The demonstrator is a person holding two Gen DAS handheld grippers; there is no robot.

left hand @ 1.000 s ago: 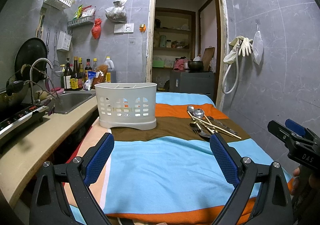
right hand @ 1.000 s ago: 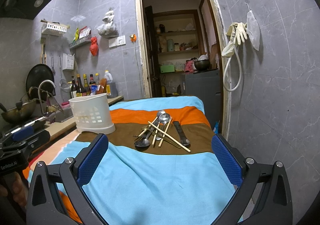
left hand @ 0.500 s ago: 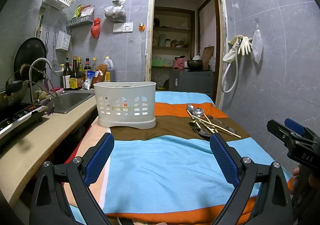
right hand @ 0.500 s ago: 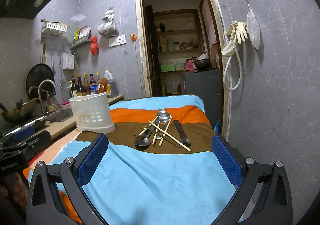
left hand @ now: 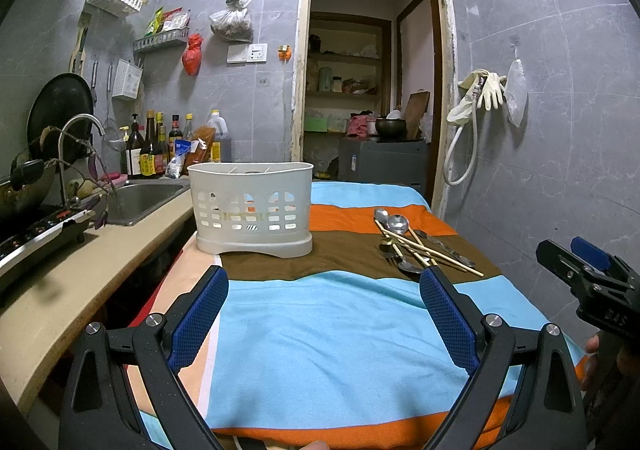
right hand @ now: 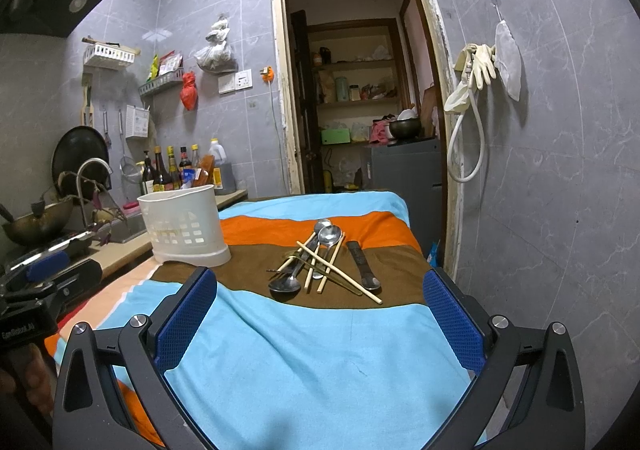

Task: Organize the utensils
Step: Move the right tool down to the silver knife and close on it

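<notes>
A white slotted utensil caddy (left hand: 252, 206) stands on the brown stripe of the striped cloth, left of centre; it also shows in the right wrist view (right hand: 184, 226). A pile of utensils (right hand: 324, 262) lies to its right on the brown stripe: metal spoons, wooden chopsticks (right hand: 340, 274) and a dark-handled knife (right hand: 362, 264). The pile also shows in the left wrist view (left hand: 416, 246). My left gripper (left hand: 324, 290) is open and empty, above the blue stripe. My right gripper (right hand: 320, 298) is open and empty, short of the pile.
The striped cloth (left hand: 328, 334) covers the table. A counter (left hand: 80, 270) with sink (left hand: 140, 200), faucet and stove lies left. Bottles (left hand: 152, 150) stand by the wall. An open doorway (left hand: 368, 90) is behind; the tiled wall (right hand: 560, 170) is close on the right.
Both views have barely shifted; the left gripper sits slightly lower, so the caddy appears a little higher. Both grippers stay open and empty.
</notes>
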